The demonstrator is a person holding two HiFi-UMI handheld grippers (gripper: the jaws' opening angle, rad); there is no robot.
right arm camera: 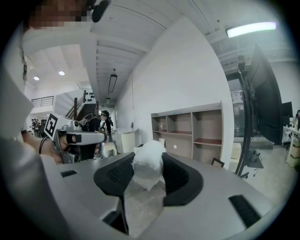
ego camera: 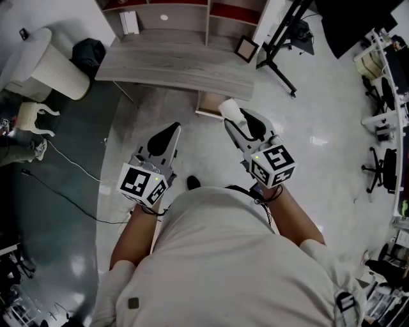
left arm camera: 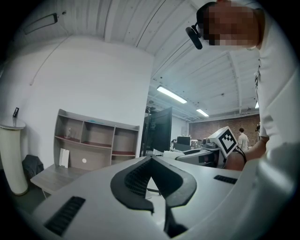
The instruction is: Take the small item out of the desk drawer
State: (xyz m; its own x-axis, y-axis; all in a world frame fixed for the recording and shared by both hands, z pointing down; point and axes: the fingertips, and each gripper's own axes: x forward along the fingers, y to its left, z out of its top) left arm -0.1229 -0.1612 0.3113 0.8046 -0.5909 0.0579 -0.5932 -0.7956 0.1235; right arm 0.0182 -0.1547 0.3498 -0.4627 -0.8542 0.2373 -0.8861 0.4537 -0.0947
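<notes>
My right gripper (ego camera: 231, 119) is held up in front of the grey wooden desk (ego camera: 179, 70) and is shut on a small white crumpled item (ego camera: 231, 108). In the right gripper view the white item (right arm camera: 148, 163) sits between the black pads (right arm camera: 180, 178). Just beyond it, under the desk's front edge, a light wooden drawer (ego camera: 208, 104) stands pulled out. My left gripper (ego camera: 173, 130) hovers to the left, lower than the desk. Its jaw tips meet with nothing between them (left arm camera: 150, 161).
A shelf unit (ego camera: 166, 9) stands on the back of the desk. A black bag (ego camera: 88, 51) and a white ribbed column (ego camera: 61, 75) are at the left. A picture frame (ego camera: 246, 48) and a black stand (ego camera: 286, 41) are at the right. Cables (ego camera: 70, 167) cross the floor.
</notes>
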